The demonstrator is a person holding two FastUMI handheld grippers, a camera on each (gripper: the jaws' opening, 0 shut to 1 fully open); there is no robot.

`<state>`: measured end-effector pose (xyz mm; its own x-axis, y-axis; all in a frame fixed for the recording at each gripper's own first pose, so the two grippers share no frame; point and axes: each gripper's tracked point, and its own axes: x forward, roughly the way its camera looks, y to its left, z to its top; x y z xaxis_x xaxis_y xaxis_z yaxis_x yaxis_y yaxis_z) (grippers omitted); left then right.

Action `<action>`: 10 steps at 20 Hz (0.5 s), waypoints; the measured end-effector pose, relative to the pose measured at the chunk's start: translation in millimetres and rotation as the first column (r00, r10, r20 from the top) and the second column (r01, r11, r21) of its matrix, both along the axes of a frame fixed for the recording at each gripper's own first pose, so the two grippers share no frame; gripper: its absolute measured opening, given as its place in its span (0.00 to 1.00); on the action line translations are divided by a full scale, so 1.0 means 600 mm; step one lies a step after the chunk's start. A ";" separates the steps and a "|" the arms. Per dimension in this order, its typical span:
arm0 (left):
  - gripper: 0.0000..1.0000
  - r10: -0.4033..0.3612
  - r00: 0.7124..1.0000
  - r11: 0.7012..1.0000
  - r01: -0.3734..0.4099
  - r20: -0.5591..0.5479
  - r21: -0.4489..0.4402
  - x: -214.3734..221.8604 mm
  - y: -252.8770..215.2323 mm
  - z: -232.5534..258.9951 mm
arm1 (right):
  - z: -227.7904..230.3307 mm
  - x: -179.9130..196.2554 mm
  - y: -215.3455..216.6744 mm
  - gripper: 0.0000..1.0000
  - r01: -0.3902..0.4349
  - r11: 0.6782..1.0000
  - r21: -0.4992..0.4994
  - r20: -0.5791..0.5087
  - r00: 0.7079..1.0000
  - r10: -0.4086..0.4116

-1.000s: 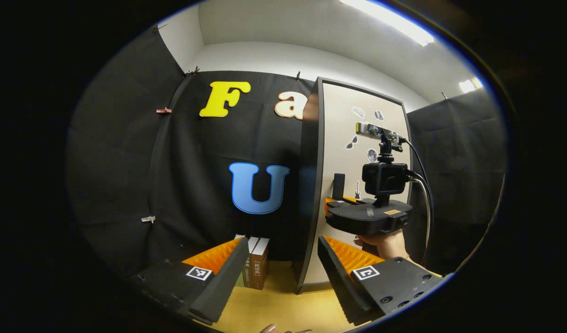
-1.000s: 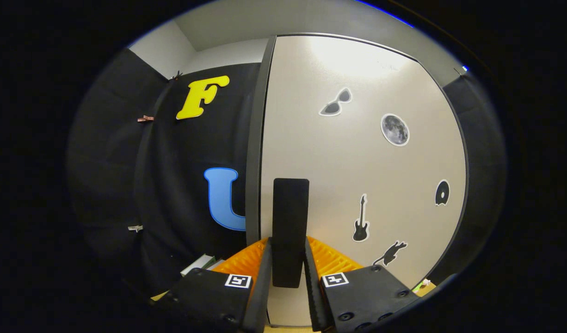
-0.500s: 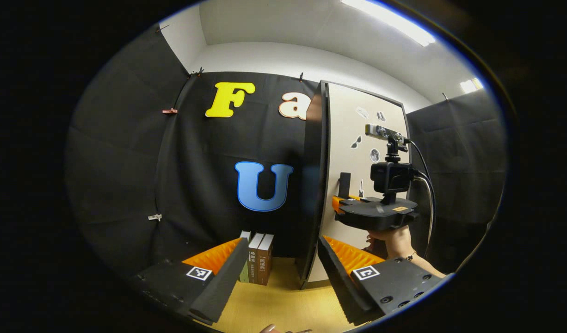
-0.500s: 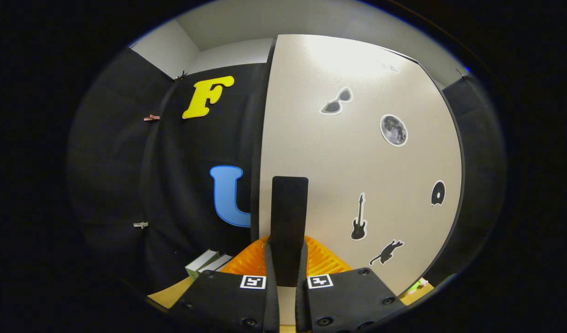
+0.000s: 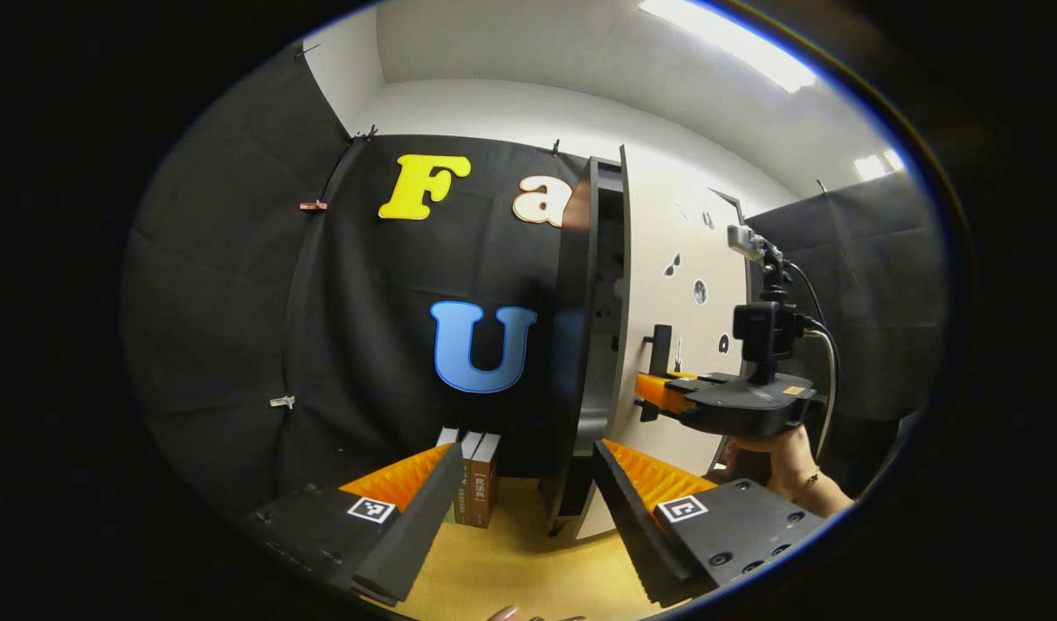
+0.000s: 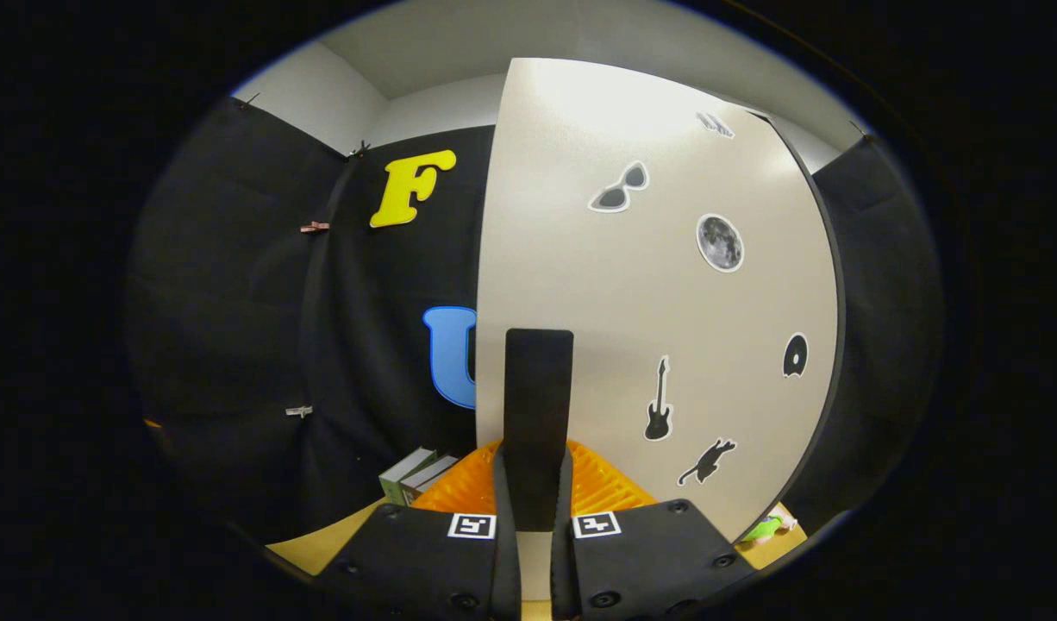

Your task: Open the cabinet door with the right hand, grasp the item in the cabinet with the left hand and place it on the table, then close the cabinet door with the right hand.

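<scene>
Right gripper view: my right tongs (image 6: 533,517) are clamped narrow on the flat black upright handle (image 6: 537,414) of the pale grey cabinet door with black stickers (image 6: 666,285), both fingers pressing its sides. I judge I am in the first step, drawing the door open; it stands ajar from the dark cabinet frame (image 5: 580,345), seen edge-on ahead of my left tongs (image 5: 524,509), which hang wide apart and hold nothing. The item inside I cannot make out; the gap ahead is dark. Next I should swing the door wider along its hinge arc without twisting the handle, so my left tongs can enter. Below both tongs lies the yellow wooden desk (image 5: 511,569); a few upright brown and green books (image 5: 472,479) stand just beyond my left tongs, against the black cloth wall (image 5: 235,302) under a white ceiling.
</scene>
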<state>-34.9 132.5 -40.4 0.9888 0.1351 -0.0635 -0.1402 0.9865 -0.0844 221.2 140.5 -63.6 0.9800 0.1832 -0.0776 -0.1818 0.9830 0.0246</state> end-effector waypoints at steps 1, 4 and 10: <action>0.95 0.004 1.000 1.000 -0.004 -0.001 0.010 -0.001 -0.002 0.002 | 0.001 -0.010 -0.004 0.17 -0.011 1.000 0.003 -0.006 1.000 0.011; 0.95 -0.022 1.000 0.999 0.022 -0.002 0.033 0.009 -0.016 0.002 | 0.006 -0.042 -0.017 0.17 -0.028 1.000 -0.006 -0.006 1.000 0.028; 0.95 -0.141 0.990 0.990 0.141 0.013 0.021 0.007 -0.088 0.010 | 0.019 -0.123 -0.069 0.17 -0.029 0.999 -0.017 -0.009 1.000 0.029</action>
<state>-30.6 80.0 -34.2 0.9988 -0.0044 -0.0481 0.0013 0.9979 -0.0650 147.3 99.0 -52.2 0.9735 0.2101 -0.0899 -0.2101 0.9776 0.0099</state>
